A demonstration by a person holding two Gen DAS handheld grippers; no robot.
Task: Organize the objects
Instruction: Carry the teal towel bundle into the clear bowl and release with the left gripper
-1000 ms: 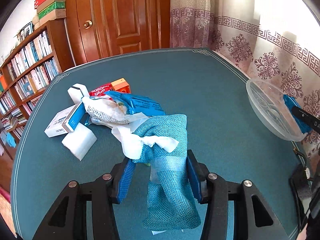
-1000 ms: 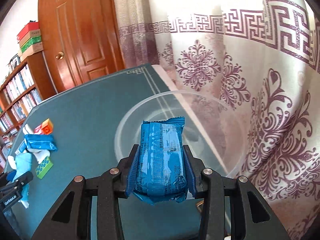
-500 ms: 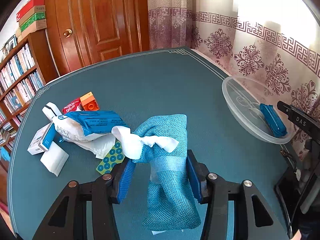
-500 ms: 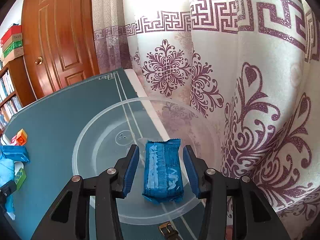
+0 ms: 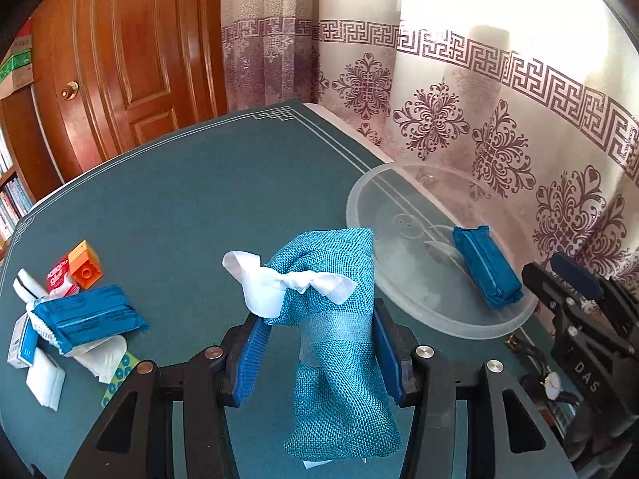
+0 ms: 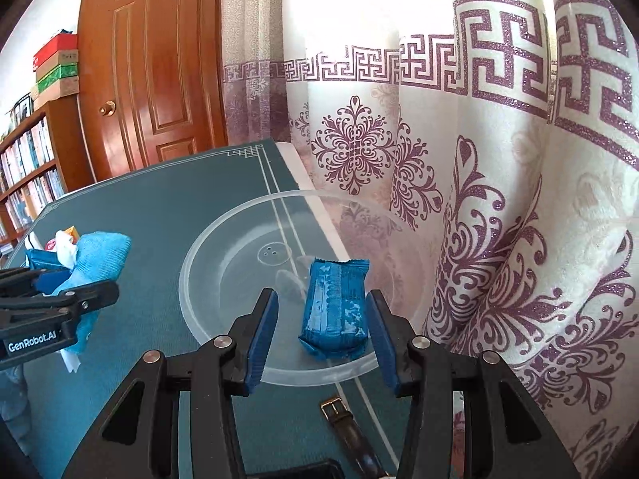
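Left gripper (image 5: 319, 343) clamped on teal woven pouch (image 5: 335, 355); right gripper (image 6: 319, 331) released.

I note the pouch is coarse-weave, tied with a white ribbon (image 5: 287, 283), held above the table (image 5: 191, 199) beside the clear bowl (image 6: 199, 311) at the curtain-side edge. A blue packet (image 6: 335, 311) lies in the bowl, clear of my right jaws, which just opened.

This is looking like a room in someone's home, a study or sitting room: a panelled wooden door (image 6: 159, 68) with a brass knob is standing shut at the far side, and a bookshelf (image 6: 28, 167) crammed with books is running along the wall beside it, with cardboard boxes (image 6: 56, 68) sitting stacked on top. Cream curtains (image 6: 479, 139) with purple scrollwork are hanging right behind the teal-covered worktop (image 5: 191, 207), letting daylight glow through.
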